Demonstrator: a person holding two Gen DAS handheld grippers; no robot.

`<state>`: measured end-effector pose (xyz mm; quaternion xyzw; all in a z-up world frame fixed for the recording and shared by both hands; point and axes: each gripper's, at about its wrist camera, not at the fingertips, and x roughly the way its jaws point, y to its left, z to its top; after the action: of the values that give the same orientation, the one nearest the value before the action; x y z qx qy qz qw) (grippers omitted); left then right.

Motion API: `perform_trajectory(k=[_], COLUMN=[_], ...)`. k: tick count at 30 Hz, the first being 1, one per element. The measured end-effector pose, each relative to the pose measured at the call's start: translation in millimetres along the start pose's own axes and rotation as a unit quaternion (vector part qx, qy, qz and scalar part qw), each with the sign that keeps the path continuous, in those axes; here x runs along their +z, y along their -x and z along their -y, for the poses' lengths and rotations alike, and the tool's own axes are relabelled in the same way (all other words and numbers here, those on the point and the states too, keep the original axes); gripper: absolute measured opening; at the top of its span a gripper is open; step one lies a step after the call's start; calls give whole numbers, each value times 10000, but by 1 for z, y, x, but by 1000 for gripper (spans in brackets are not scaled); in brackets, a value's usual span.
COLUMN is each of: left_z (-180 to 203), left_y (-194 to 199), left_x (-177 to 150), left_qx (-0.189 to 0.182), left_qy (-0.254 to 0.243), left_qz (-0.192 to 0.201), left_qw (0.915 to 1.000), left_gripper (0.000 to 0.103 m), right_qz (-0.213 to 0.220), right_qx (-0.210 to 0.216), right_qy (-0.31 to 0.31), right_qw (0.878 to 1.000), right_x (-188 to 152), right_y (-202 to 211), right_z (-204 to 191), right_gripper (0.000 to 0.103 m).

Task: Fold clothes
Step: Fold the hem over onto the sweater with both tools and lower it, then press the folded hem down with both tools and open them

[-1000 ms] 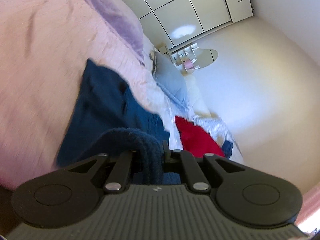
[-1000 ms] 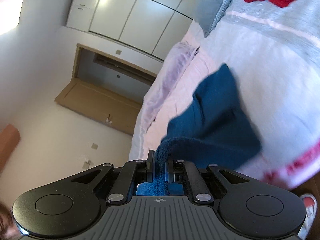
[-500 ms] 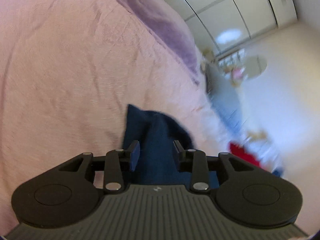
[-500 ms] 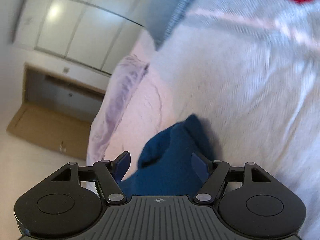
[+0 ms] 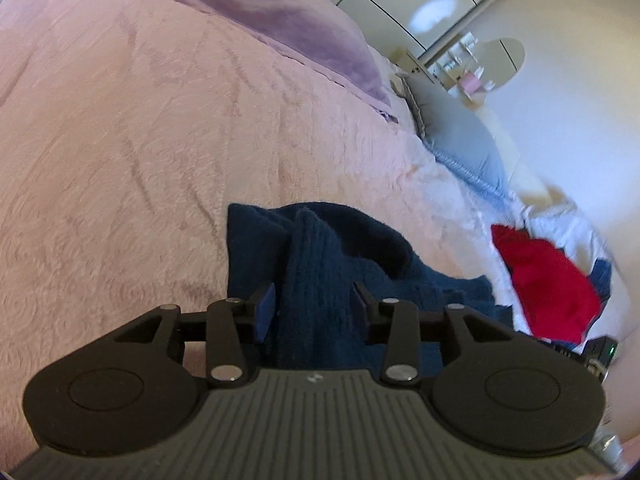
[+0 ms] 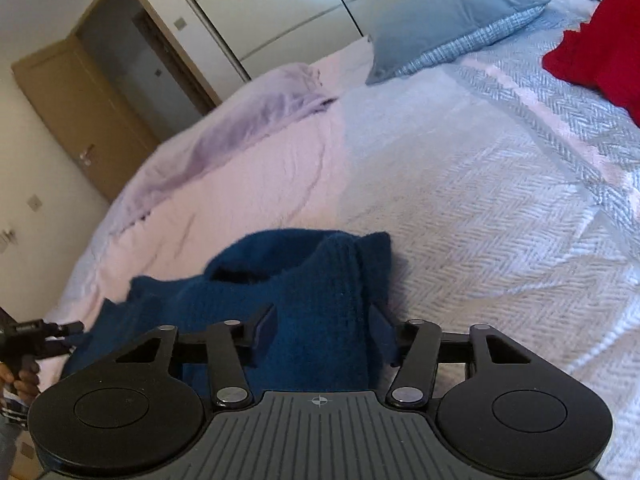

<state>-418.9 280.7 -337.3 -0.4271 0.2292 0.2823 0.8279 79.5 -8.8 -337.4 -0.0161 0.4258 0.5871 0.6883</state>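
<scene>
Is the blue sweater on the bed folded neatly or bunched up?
Bunched up: the blue sweater lies in a rumpled heap with raised folds on the bed.

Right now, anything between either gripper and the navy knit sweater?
Nothing visible. The left gripper and right gripper are both open, with a raised fold of the navy knit sweater already between the fingers of each.

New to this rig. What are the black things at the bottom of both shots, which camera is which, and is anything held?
No robot arm here: a person carries a two-finger gripper in each hand, each with a fisheye camera looking along its fingers. One picture is from the left gripper, the other from the right gripper. Both stand open with a navy knitted sweater lying between their fingers, gripped by neither. It rests on a bed with a pink bedspread. Further off lie a red garment and a blue pillow.
</scene>
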Motion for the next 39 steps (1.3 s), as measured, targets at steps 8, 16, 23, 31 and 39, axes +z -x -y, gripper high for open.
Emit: perform_trajectory(k=[8, 16, 23, 31, 39], left_z=[26, 40, 14, 14, 28], left_y=[8, 23, 6, -1, 42], left_x=[-7, -16, -17, -14, -19], left_qx=[313, 503, 266, 175, -8], left_qy=[-920, -1507, -721, -770, -1309], left_qz=[418, 802, 571, 561, 1565], left_qw=[9944, 9840, 9954, 9953, 9790], left_gripper=[5, 6, 7, 6, 6], right_qz=[250, 699, 330, 183, 1166], right_qx=[-225, -752, -274, -291, -196], right_qy=[318, 1185, 361, 402, 840], right_qw=[9989, 9876, 9984, 9986, 9894], right_x=[-1, 3, 5, 7, 10], right_y=[3, 29, 10, -15, 32], right_z=[-5, -35, -9, -8, -32], right_gripper=[14, 13, 28, 10, 9])
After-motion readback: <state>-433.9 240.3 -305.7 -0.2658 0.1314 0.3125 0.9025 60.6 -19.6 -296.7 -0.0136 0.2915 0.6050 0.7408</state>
